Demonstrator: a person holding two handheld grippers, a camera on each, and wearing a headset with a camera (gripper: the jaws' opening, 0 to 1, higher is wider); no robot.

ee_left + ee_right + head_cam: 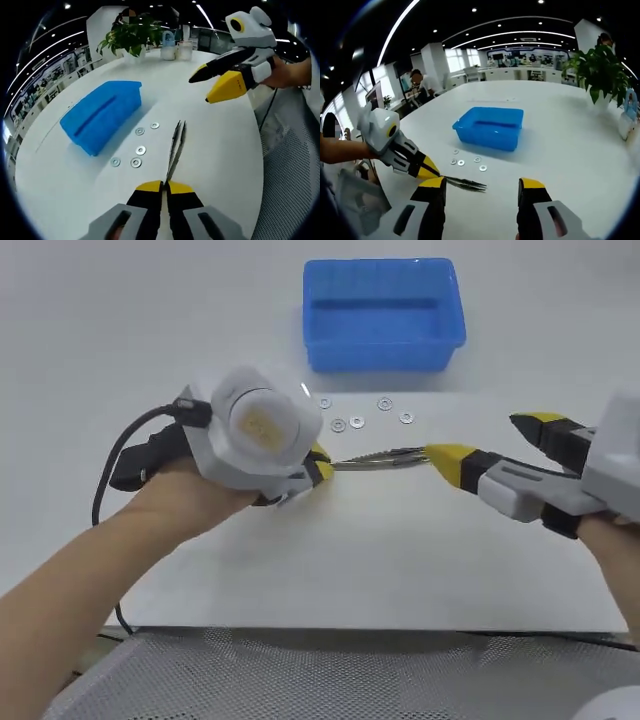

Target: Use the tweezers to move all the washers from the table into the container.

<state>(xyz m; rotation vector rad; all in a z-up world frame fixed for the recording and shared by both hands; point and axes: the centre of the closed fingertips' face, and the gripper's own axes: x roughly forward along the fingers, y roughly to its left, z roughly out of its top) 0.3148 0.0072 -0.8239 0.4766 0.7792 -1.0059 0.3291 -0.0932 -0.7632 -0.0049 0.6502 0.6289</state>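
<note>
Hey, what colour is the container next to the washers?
Bright blue all over. The container shows best in the head view.

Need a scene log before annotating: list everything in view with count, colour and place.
Washers: five, silver, loose on the table in front of the container.
Container: one, blue, on the table beyond the washers.
Tweezers: one, metal, clamped in the left gripper, tips toward the right gripper.
Table: one, white, under everything.
Plant: one, green, far end of the table.
Left gripper: one, white with yellow-black jaws, shut on the tweezers.
Right gripper: one, same colours, jaws open, holding nothing.
Left hand, right hand: one holding each gripper.
</note>
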